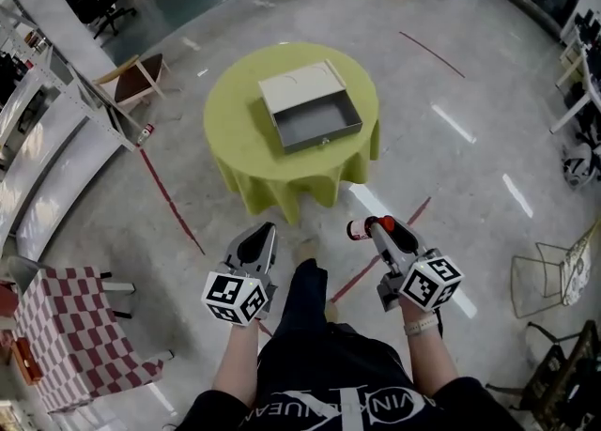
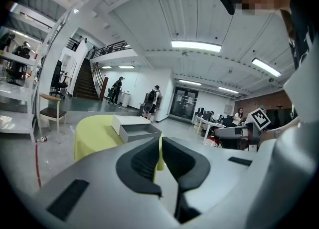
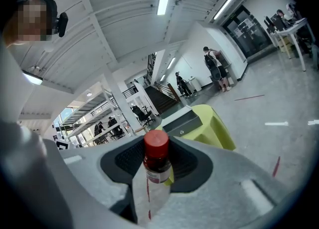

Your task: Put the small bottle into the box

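My right gripper [image 1: 369,228] had its 2 jaws clamped on the small bottle [image 3: 157,160], lower centre of its view. My left gripper [image 2: 160,147] was closed, empty. The box [image 1: 324,143] sat open on the green table [image 1: 235,138], upper centre.

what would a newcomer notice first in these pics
A round table in yellow-green cloth stands alone mid-floor, with an open grey box on top. Nearer the camera, the right gripper clamps a small red-capped bottle, while the left gripper beside it holds nothing.
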The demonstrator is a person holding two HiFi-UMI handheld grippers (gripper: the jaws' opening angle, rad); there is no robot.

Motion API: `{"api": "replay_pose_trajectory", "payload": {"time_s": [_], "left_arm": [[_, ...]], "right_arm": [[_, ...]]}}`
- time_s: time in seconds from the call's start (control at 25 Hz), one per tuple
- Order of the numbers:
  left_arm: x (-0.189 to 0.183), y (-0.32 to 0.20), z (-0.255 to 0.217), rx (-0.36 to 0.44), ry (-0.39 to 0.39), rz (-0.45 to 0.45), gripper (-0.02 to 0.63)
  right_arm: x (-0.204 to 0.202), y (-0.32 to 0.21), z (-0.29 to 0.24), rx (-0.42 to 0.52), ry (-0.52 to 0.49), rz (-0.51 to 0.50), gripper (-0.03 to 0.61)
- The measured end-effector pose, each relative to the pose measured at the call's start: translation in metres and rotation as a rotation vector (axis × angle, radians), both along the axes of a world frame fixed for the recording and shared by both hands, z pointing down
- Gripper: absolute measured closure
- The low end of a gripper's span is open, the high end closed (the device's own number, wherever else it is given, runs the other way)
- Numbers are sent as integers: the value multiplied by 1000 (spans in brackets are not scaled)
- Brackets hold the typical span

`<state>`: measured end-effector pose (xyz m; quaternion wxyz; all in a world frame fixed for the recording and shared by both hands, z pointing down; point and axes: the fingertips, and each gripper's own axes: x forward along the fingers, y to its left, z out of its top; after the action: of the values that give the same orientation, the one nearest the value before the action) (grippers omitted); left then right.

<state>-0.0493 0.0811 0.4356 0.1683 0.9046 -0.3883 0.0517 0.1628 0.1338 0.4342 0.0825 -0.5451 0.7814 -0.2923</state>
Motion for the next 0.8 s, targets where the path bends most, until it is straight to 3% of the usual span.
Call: {"api": "replay_pose_trajectory", "payload": {"time_s": [0.2,0.36,0.8], "left_arm": [[17,-38,17,-36,18,17,591],[33,-76,6,-9,35,42,591],[41,-154,20,-35,46,34,591]], "right_arm": [[7,-31,5,-11,18,-10,431],[13,-70,-3,-2,33,-23,431],[4,-148,0,-25,-33,-41,431]]}}
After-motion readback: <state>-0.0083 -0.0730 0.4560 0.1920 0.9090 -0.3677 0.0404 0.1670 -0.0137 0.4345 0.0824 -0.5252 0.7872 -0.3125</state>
